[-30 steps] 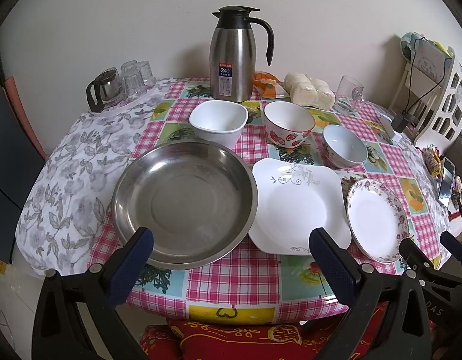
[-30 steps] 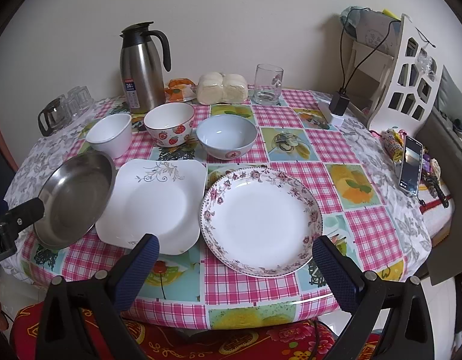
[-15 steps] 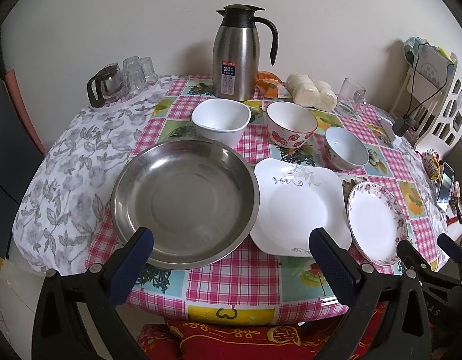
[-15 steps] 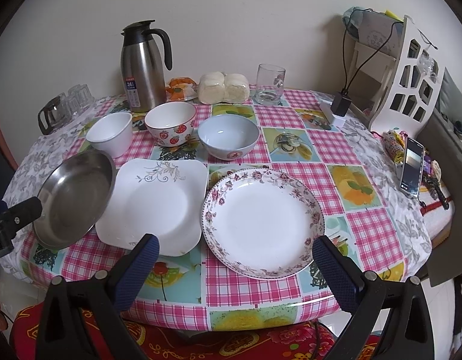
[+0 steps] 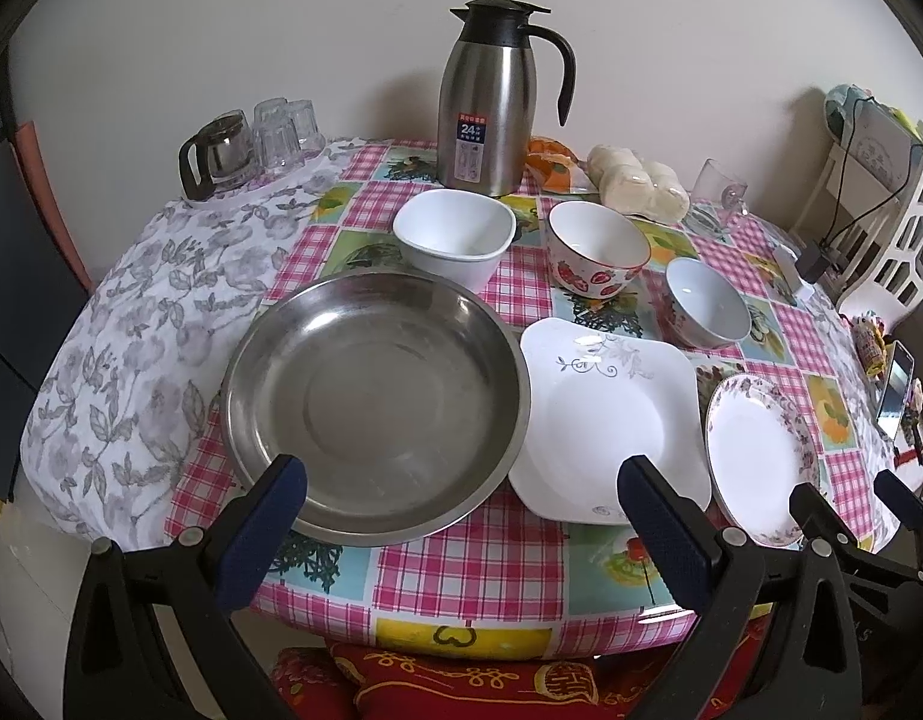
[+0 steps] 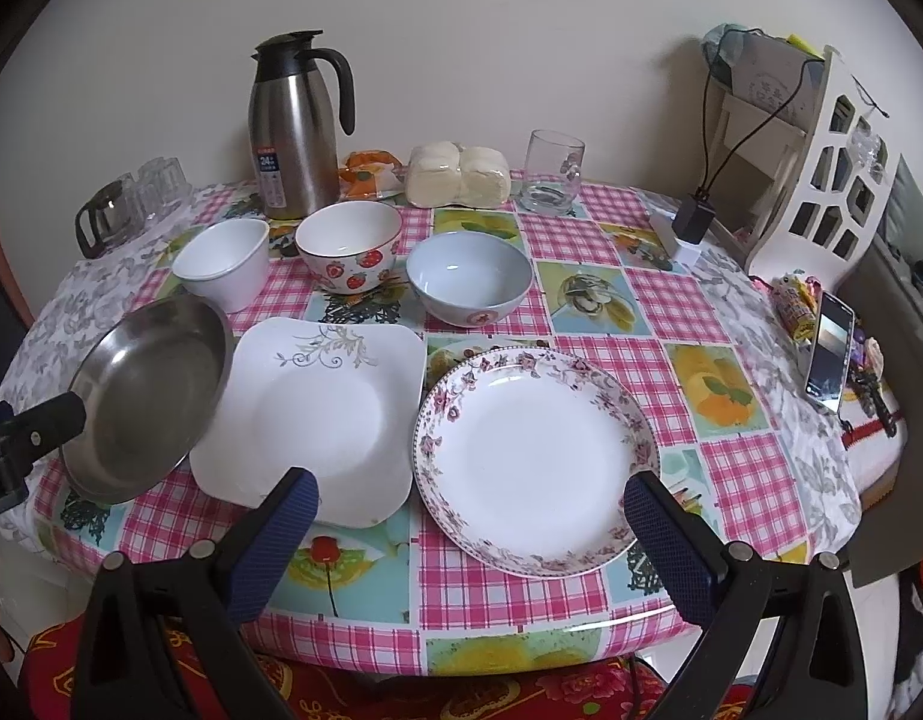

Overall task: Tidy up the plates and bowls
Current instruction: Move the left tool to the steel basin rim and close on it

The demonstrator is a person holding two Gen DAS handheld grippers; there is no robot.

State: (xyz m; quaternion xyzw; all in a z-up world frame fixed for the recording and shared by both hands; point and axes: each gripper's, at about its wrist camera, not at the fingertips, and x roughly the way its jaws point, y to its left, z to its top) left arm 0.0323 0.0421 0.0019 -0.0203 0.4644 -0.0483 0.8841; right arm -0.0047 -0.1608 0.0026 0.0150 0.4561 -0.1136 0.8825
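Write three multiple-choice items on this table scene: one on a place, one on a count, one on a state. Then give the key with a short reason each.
1. What stands directly behind the square white plate in the right wrist view?
A. the strawberry bowl
B. the phone
C. the drinking glass

2. How many bowls stand in the row behind the plates?
A. two
B. three
C. five

3. How do the right gripper and left gripper stand?
A. both shut on plates
B. one open, one shut
C. both open and empty

Key:
1 A, the strawberry bowl sits just beyond the plate's far edge.
2 B, the white bowl, strawberry bowl and pale blue bowl make three.
3 C, each pair of fingers is spread wide with nothing between.
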